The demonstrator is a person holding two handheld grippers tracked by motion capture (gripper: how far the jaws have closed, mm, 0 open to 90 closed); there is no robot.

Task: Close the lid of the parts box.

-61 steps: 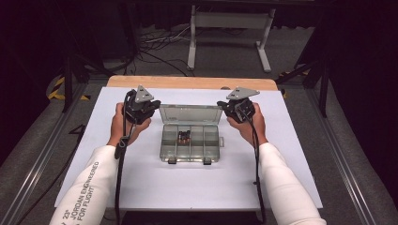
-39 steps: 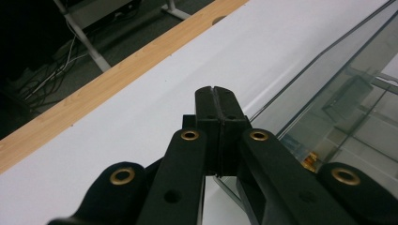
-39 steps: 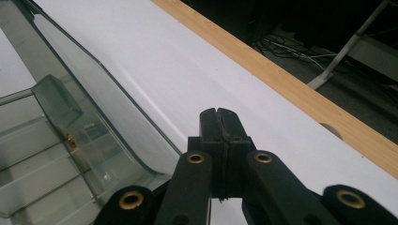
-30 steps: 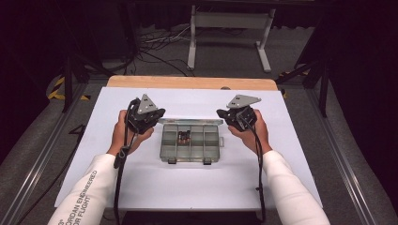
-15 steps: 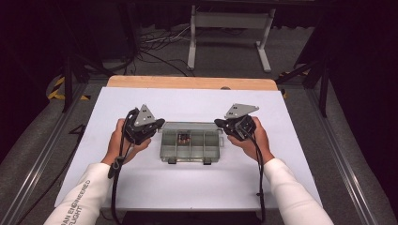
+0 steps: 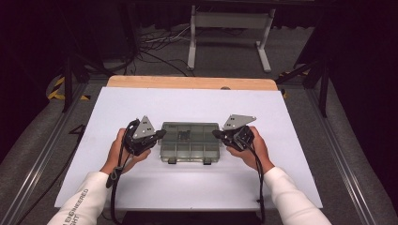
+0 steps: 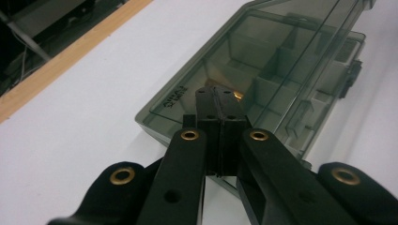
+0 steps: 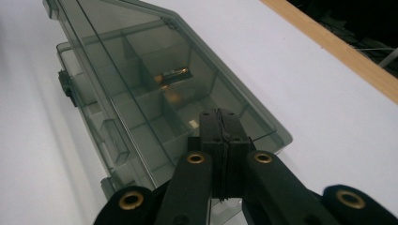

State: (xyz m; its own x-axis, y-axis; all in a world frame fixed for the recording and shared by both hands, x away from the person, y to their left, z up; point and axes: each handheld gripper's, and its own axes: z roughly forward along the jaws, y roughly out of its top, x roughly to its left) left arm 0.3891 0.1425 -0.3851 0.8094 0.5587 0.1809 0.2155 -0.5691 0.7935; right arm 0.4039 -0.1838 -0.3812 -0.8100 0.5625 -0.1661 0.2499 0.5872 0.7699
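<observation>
Now the lid of the smoky translucent plastic compartment box (image 6: pixel 190 140) is almost down. Two seconds ago it stood raised and leaning toward the far side, with both grippers held high at its upper corners; since then the hands have come toward the near side and lower, and the lid has swung down with them. From the high view it looks flat over the base, yet both gripper views show the lid (image 7: pixel 244 61) still tilted a little above the tray, hinged along the far edge, so I judge the closing as nearly done but not latched.

The left gripper (image 6: pixel 159 133) sits at the left edge of the box with its jaws pressed together and nothing between them; its closed tips rest on or just over the lid's left end (image 7: pixel 220 96). The right gripper (image 6: pixel 217 134) mirrors it at the right edge, jaws likewise closed and empty, tips over the lid's right end (image 8: pixel 218 117). They push rather than pinch.

The box lies at the middle of the white table top (image 6: pixel 141 103), between the two hands. Inside, a small brass-coloured cylindrical part (image 8: pixel 172 75) lies in one far compartment. Two dark latches (image 6: pixel 187 161) wait on the near edge; they likely need pressing next.
</observation>
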